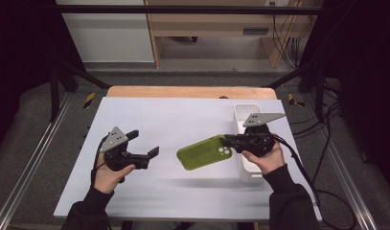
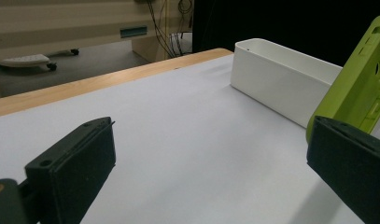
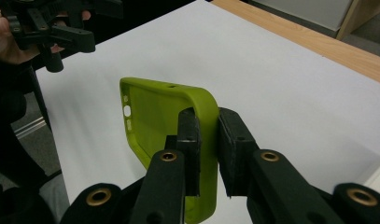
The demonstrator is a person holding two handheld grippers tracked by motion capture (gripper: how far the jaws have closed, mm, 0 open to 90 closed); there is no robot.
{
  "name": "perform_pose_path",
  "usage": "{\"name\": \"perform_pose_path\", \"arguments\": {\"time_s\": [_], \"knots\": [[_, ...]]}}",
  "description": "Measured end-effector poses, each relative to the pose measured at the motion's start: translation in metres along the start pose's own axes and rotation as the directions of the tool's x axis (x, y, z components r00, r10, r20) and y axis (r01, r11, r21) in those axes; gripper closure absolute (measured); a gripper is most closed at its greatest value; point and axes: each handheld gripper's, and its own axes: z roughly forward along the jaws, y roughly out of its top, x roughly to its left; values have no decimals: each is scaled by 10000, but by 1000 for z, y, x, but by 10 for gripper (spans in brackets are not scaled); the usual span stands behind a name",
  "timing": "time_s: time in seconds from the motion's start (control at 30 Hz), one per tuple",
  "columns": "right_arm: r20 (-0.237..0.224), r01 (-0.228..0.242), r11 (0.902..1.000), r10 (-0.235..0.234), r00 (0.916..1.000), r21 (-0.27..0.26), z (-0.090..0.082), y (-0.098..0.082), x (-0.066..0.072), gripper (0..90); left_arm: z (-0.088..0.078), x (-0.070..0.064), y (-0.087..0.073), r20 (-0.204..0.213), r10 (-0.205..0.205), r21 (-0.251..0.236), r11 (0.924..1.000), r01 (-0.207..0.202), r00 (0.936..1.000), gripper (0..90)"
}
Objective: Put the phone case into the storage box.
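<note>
- Nearest us, at the left of the high view, our left gripper point(image 1: 143, 143) hangs over bare white table point(image 1: 183, 191) with its jaws spread wide and nothing between them.
- From its own camera we see the two black pads point(image 2: 75, 163) well apart, and past the right-hand one the edge of the green phone case point(image 2: 360, 93) rising tilted against the dark.
- Further right, our right gripper point(image 1: 227, 141) has its jaws pressed together on one wall of the phone case point(image 1: 205, 152), at the end with the camera cut-out; the right gripper view shows one pad inside the shell and one outside, pinching the rim point(image 3: 207, 121).
- We judge the case is lifted off the table, since a soft shadow lies below it; its long axis runs from the right gripper down and toward the left hand, so the free end points at the open left jaws.
- That makes the left gripper the nearer one to the free end, with a gap of table between them; a short reach to the right would bring it there.
- Beyond the case, just behind the right hand point(image 1: 267, 160), the white bin point(image 1: 240, 112) lies lengthwise along the right side of the table, and we judge it the likely place for the case.
- Farthest off, the wooden strip point(image 1: 183, 91) edges the table's back.
</note>
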Motion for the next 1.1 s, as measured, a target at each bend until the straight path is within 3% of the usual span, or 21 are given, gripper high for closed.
{"name": "perform_pose_path", "arguments": {"time_s": [0.6, 1.1], "knots": [[812, 709, 9975, -703, 9942, -38, -19, 17, 2, 800, -13, 22, -23, -385, 99, -16, 9999, -100, 9992, 7], [1522, 1382, 9898, -1420, 9781, 351, -28, 34, 4, 800, -19, 34, -38, -665, 7, 181, 9998, 5, 9978, 4]]}}
